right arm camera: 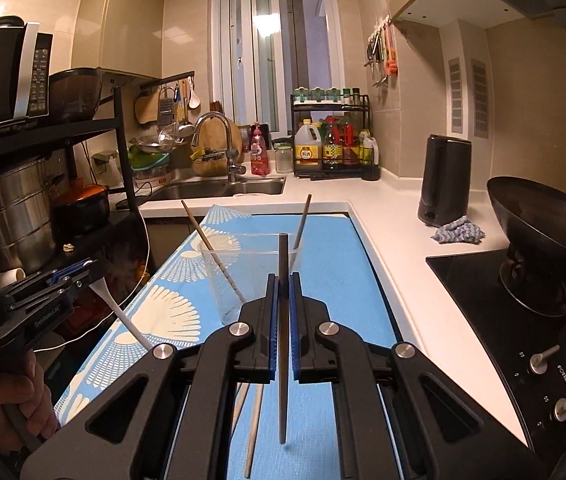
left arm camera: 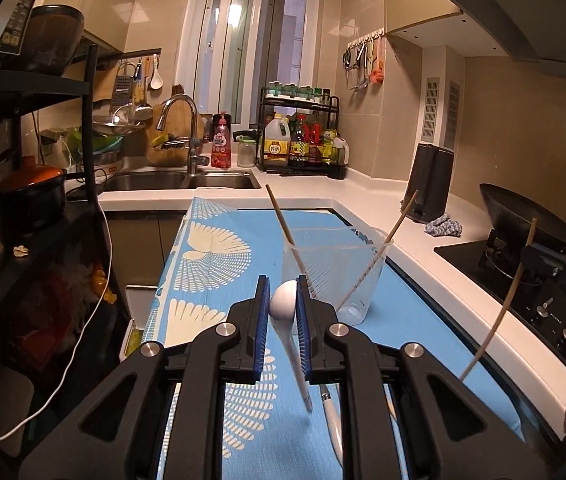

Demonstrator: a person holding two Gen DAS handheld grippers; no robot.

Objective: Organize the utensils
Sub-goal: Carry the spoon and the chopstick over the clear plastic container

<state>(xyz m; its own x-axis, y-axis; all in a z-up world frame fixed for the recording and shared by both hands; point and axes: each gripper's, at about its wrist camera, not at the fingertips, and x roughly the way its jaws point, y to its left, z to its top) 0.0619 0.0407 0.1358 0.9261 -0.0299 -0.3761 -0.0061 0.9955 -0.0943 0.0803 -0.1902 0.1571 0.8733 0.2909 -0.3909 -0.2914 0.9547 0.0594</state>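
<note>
A clear plastic cup stands on the blue patterned cloth with two wooden chopsticks leaning in it. My left gripper is shut on a white spoon, bowl up and handle hanging down, just before the cup. My right gripper is shut on a chopstick, held upright, near the cup. The right gripper also shows at the right of the left wrist view. Another white spoon and chopsticks lie on the cloth.
A white counter runs along the right with a black kettle, a blue rag, a wok and a hob. The sink and bottle rack are at the back. A black shelf stands left.
</note>
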